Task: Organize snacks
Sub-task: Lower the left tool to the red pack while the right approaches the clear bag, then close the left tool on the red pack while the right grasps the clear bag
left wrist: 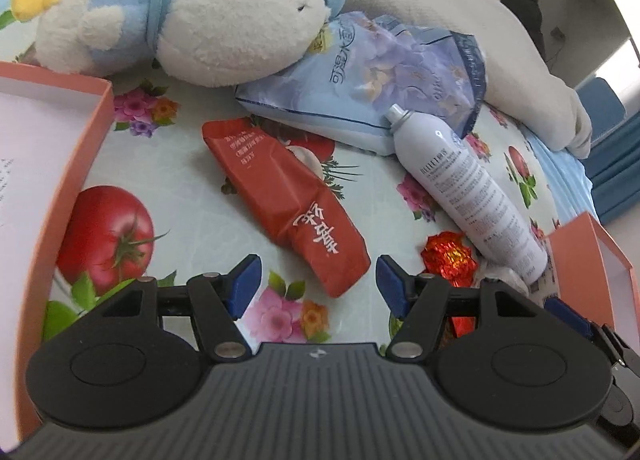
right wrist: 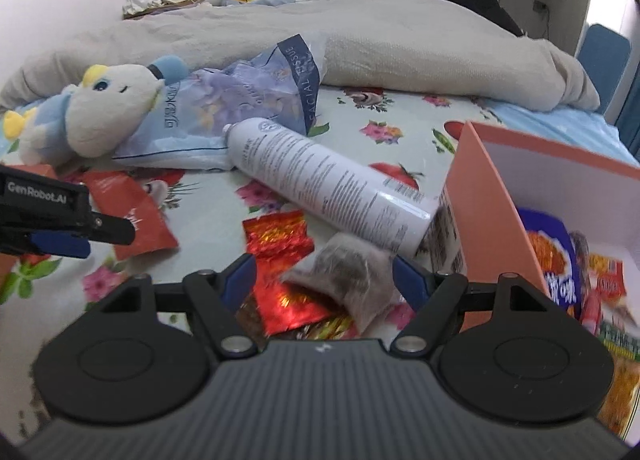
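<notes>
Red crinkled snack packet (left wrist: 286, 196) lies at frame centre above the left tongs (left wrist: 318, 284), jaws apart, empty; right tongs (right wrist: 322, 280) gape around a grey mesh pouch (right wrist: 352, 280), not gripping it.

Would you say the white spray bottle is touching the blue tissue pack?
Touching. In the left wrist view, the white spray bottle lies with its nozzle end overlapping the edge of the blue tissue pack, no gap between them.

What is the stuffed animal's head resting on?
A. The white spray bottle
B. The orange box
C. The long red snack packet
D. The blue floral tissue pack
D: the plush toy lies with its head on the upper edge of the blue floral tissue pack, apart from the bottle, the box and the red packet.
</notes>
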### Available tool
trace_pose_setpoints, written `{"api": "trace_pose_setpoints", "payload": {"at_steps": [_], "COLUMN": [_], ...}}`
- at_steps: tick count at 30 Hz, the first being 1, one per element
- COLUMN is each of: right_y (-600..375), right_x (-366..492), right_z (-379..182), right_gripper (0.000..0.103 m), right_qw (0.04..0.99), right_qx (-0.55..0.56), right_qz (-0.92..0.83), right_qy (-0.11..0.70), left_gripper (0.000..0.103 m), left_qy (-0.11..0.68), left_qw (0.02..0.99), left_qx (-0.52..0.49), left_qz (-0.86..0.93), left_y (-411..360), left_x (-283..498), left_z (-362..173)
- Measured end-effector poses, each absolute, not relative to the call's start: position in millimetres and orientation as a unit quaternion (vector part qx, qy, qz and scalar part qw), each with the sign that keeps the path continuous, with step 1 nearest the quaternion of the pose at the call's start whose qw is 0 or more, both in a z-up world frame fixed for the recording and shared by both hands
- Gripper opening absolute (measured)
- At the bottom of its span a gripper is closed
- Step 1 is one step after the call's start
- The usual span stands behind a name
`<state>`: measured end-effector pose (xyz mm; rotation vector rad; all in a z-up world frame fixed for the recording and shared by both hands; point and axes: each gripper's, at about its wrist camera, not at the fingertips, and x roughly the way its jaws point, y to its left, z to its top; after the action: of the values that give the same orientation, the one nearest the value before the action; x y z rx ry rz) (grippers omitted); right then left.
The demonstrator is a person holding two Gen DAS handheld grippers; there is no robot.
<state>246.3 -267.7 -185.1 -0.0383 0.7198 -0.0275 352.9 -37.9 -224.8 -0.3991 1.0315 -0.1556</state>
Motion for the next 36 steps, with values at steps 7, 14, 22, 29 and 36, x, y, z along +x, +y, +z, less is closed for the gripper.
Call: {"api": "trace_pose_setpoints", "payload": {"at_steps": [7, 14, 22, 29, 36], "right_y": [-268, -266, -262, -256, -253], "right_x": [266, 271, 275, 273, 271], "right_z": [-199, -206, -214, -221, -224], "right_gripper": [0.076, 0.076, 0.078, 0.070, 0.058], "right_qw": [0.926, 0.925, 0.921, 0.917, 0.915], "right_qx": [-0.039, -0.060, -0.089, -0.130, -0.154], "right_qz": [-0.010, -0.019, -0.017, -0.028, -0.036], "right_qy": [0.374, 0.374, 0.378, 0.375, 0.370], "left_gripper": [0.069, 0.069, 0.068, 0.063, 0.038], "left_qy": [0.498, 0.499, 0.483, 0.482, 0.491], "left_qw": [0.839, 0.830, 0.832, 0.832, 0.835], "left_qx": [-0.207, -0.239, -0.270, -0.274, -0.248], "left_qz": [-0.067, -0.069, -0.042, -0.009, 0.008], "left_y": [-45, -48, -47, -49, -53], "left_x": [364, 367, 369, 371, 376], "left_z": [-232, -236, -239, -238, -239]}}
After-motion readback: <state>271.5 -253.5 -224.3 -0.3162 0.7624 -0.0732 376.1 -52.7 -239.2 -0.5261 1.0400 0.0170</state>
